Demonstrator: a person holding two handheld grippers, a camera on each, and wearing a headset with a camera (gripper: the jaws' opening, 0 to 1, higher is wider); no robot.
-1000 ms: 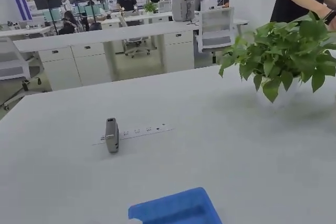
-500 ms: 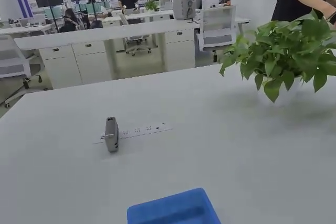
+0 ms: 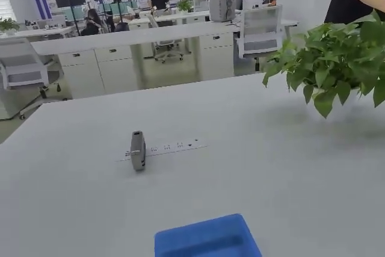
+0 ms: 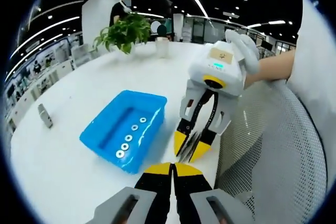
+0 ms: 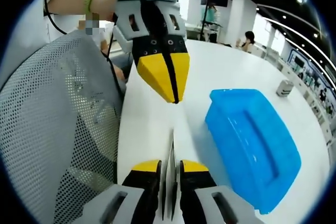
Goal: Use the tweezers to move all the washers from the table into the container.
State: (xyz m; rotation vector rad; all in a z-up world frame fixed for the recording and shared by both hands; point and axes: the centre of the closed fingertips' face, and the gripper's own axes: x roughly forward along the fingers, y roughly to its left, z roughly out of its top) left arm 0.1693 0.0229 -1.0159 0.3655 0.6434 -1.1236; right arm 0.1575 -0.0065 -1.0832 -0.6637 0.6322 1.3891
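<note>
Nearby, tweezers (image 5: 171, 174), container (image 3: 207, 239), plant (image 3: 337, 58), grey adapter (image 3: 138, 150), perhaps socket strip (image 3: 174, 147).

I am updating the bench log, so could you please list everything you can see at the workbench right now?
table: one, pale grey, under everything.
container: one, blue, on the table.
washers: five, silver, in a row inside the container.
tweezers: one, metal, in the jaws of the right gripper.
adapter: one, grey, upright on the table's power strip.
plant: one, green, at the table's far side.
mesh chair: one, pale, beside the table's near edge.
left gripper: one, black with yellow tips, jaws shut.
right gripper: one, same colours, jaws shut on the tweezers.
</note>
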